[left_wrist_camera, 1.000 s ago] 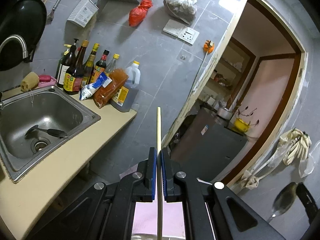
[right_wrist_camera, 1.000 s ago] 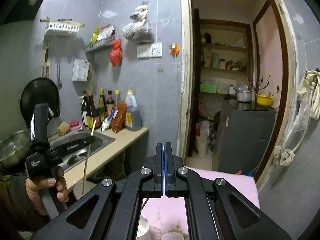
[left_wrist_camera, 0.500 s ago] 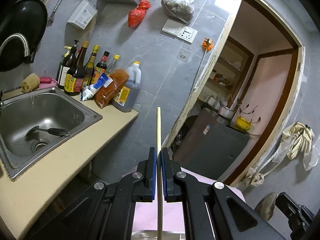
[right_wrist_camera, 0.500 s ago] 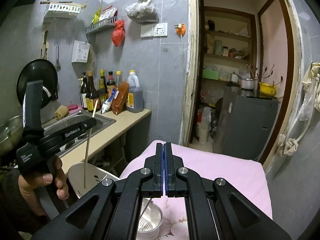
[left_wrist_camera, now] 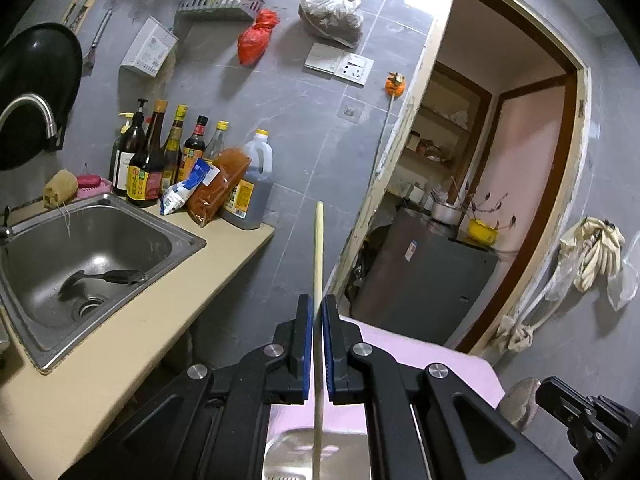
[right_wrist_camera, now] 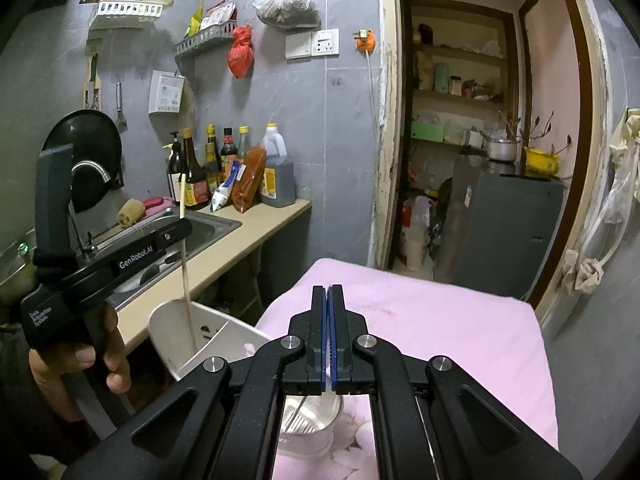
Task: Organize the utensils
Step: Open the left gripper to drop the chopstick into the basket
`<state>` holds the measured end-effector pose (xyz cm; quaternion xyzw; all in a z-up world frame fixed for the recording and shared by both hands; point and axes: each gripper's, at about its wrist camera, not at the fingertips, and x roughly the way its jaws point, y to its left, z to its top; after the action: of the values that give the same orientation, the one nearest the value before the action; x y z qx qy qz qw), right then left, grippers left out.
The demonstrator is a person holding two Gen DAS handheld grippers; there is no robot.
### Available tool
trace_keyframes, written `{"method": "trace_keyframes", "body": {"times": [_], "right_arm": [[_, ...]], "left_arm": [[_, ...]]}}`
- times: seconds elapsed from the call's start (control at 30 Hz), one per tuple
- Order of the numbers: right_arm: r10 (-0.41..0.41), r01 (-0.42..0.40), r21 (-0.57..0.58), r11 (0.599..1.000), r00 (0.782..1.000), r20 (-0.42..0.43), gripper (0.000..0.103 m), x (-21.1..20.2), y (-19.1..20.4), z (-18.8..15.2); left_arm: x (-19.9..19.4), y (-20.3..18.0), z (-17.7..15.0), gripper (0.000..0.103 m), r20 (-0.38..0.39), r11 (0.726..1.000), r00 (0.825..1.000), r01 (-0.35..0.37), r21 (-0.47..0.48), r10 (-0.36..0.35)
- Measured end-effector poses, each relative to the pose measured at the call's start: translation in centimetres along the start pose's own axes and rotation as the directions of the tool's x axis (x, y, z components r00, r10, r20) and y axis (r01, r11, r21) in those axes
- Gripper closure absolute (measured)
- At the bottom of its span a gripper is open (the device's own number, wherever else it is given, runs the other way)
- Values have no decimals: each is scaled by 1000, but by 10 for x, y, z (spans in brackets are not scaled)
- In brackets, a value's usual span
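My left gripper is shut on a pale wooden chopstick held upright. In the right wrist view the left gripper holds the chopstick with its lower end inside a white utensil holder at the edge of the pink-covered table. My right gripper is shut and holds a thin metal handle that runs down into a round container below it. A spoon bowl shows by the right gripper in the left wrist view.
A beige counter with a steel sink lies on the left, a dark utensil in the basin. Bottles stand against the grey wall. An open doorway with a grey fridge is on the right.
Both grippers have moved down toward the pink table. The chopstick's lower end has gone from above the white holder to inside it. The round container has come under the right gripper.
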<state>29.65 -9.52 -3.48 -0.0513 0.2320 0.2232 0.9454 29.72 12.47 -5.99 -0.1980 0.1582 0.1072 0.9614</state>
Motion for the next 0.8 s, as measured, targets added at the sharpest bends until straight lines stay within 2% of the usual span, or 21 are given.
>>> {"method": "trace_keyframes", "body": {"times": [0.27, 0.3, 0.33, 0.37, 0.4, 0.43, 0.57, 0.63, 0.8], "right_arm": [[-4, 4, 35, 999, 1000, -14, 100, -15, -9, -4], [-9, 10, 43, 999, 1000, -11, 98, -20, -11, -4], [-14, 14, 53, 999, 1000, -7, 96, -24, -14, -4], [-21, 21, 66, 998, 1000, 0, 88, -30, -17, -5], [-26, 25, 80, 997, 1000, 11, 76, -34, -21, -5], [-31, 29, 93, 995, 999, 20, 72, -39, -24, -4], [-62, 57, 145, 988, 998, 28, 69, -55, -40, -7], [-81, 75, 161, 984, 996, 33, 69, -64, -49, -9], [-127, 113, 182, 977, 990, 67, 43, -90, -70, -10]], "left_arm": [[-16, 0, -6, 92, -84, 998, 996, 27, 54, -22], [-19, -1, -6, 87, -92, 998, 995, 31, 55, -26], [-24, -2, -6, 77, -101, 998, 994, 36, 57, -30], [-27, -3, -5, 72, -106, 997, 994, 41, 60, -35], [-32, -5, -5, 62, -107, 997, 993, 48, 62, -41], [-39, -7, -4, 56, -106, 996, 993, 59, 65, -51], [-54, -21, -4, 51, -132, 992, 989, 85, 90, -72], [-62, -30, -4, 41, -131, 989, 988, 96, 112, -81], [-83, -56, -6, 24, -116, 977, 988, 125, 173, -105]]}}
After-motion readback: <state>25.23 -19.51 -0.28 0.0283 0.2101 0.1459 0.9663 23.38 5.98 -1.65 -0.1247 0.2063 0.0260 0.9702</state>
